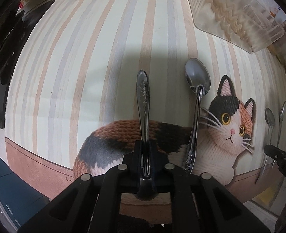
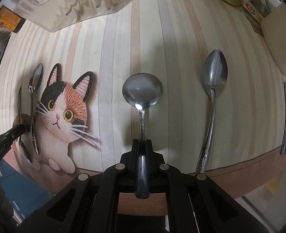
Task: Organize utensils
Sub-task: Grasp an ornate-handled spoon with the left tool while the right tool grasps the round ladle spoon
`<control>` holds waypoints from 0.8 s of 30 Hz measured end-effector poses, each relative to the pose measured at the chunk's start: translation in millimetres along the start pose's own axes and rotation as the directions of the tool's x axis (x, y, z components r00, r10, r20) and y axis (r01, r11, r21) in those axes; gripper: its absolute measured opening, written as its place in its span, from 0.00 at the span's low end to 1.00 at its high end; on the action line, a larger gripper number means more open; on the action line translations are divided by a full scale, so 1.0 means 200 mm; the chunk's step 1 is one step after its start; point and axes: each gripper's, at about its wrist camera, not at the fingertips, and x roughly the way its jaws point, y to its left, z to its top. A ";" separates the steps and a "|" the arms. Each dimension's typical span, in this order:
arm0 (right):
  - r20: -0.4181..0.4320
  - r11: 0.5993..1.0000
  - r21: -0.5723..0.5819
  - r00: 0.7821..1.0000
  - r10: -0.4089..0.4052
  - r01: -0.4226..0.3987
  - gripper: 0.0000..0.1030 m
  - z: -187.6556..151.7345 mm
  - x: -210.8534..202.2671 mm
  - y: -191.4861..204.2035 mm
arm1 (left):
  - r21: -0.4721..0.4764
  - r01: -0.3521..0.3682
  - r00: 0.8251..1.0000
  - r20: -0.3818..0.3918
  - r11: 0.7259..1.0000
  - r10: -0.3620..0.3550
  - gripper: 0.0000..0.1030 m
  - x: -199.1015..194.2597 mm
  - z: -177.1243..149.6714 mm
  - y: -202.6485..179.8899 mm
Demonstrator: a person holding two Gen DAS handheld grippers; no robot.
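Now | left claw (image 1: 145, 145) clamps patterned spoon (image 1: 143, 97), handle ahead | right claw (image 2: 142, 145) clamps round spoon (image 2: 142, 90), bowl ahead

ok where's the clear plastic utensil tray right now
The clear tray sits at the far edge of the striped mat, upper right in the left wrist view, upper left in the right, beyond the cat picture.

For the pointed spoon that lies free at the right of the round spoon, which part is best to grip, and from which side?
Probably the middle of the handle of the pointed spoon, coming straight down from above. It lies flat on the mat, bowl up and away, so the fingers should close across the thin stem from its two sides. The bowl is wide and curved and would likely slip.
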 end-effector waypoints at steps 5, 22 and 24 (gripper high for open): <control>0.018 1.000 -0.001 1.000 -0.006 0.006 0.05 0.02 -0.01 0.04 | -0.002 -0.023 0.999 0.023 1.000 0.024 0.04 0.00 -0.03 -0.06; 0.212 0.993 -0.029 0.970 0.116 -0.112 0.01 0.06 -0.50 0.08 | -0.001 0.024 0.968 0.251 1.000 -0.023 0.04 -0.62 0.13 -0.07; 0.236 0.990 -0.036 0.961 0.141 -0.136 0.01 0.11 -0.60 0.07 | 0.013 0.043 0.957 0.285 0.999 -0.045 0.04 -0.72 0.17 -0.08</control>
